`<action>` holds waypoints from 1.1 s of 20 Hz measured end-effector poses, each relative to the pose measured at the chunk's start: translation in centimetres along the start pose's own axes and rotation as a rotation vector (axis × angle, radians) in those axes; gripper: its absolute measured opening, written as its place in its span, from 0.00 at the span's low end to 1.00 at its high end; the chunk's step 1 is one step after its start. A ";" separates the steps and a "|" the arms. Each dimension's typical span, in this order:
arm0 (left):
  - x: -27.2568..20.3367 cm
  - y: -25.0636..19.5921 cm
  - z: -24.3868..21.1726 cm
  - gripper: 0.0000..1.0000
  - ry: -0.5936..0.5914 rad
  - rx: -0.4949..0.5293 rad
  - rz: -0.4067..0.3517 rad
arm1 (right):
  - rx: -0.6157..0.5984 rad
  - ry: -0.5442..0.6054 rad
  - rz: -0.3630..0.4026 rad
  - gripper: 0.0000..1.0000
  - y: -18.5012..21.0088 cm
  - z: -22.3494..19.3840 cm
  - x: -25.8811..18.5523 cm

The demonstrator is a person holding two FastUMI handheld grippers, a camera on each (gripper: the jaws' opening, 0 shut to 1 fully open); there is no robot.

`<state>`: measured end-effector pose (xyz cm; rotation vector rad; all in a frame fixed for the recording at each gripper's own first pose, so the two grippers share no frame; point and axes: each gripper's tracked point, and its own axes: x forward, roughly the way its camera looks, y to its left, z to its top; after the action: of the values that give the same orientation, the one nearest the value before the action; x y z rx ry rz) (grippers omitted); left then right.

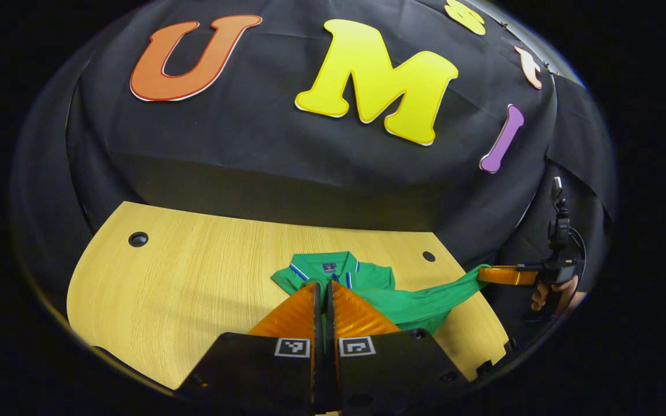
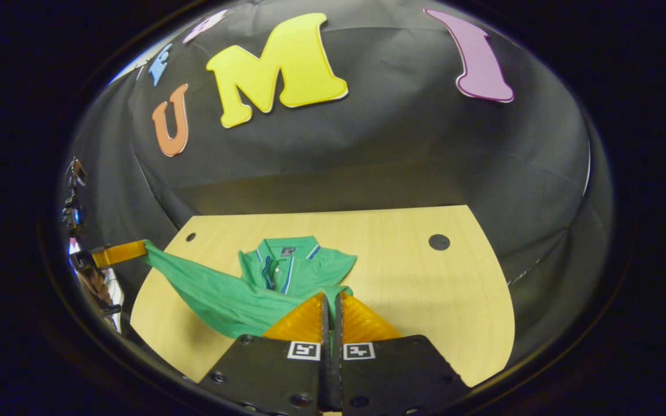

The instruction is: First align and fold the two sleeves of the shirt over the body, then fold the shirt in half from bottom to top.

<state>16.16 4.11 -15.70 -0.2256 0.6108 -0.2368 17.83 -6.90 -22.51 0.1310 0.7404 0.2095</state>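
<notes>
Both grippers clamp the shirt point(image 1: 367, 277). Left gripper point(image 1: 324, 289) and right gripper point(image 2: 331, 300): jaws closed on green cloth, stretched over the table point(image 2: 402, 277).

Nothing here reads as words or numbers for me. The small neck label point(image 1: 329, 267) inside the shirt point(image 1: 367, 286) collar, mid-frame, is too tiny to make out.

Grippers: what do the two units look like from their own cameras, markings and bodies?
Each gripper, left gripper and right gripper, has ridged wedge-shaped jaws on a black angular body bearing two square black-and-white tags. In the left gripper view the other unit carries a black camera mast with a cable.
</notes>
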 end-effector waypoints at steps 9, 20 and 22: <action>9.5 3.2 1.4 0.06 0.013 -0.068 0.043 | -0.028 -0.029 0.019 0.00 -0.1 5.7 8.4; 17.5 8.4 -1.6 0.06 0.059 -0.061 0.108 | -0.027 -0.002 -0.013 0.00 -2.8 5.9 18.8; 18.9 9.0 -2.9 0.06 0.081 -0.065 0.120 | -0.012 0.025 -0.016 0.00 -3.0 4.8 20.5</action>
<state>30.85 6.89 -30.69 -0.2418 0.7105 -0.1111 36.22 -5.26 -33.03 0.1113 0.7643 0.2003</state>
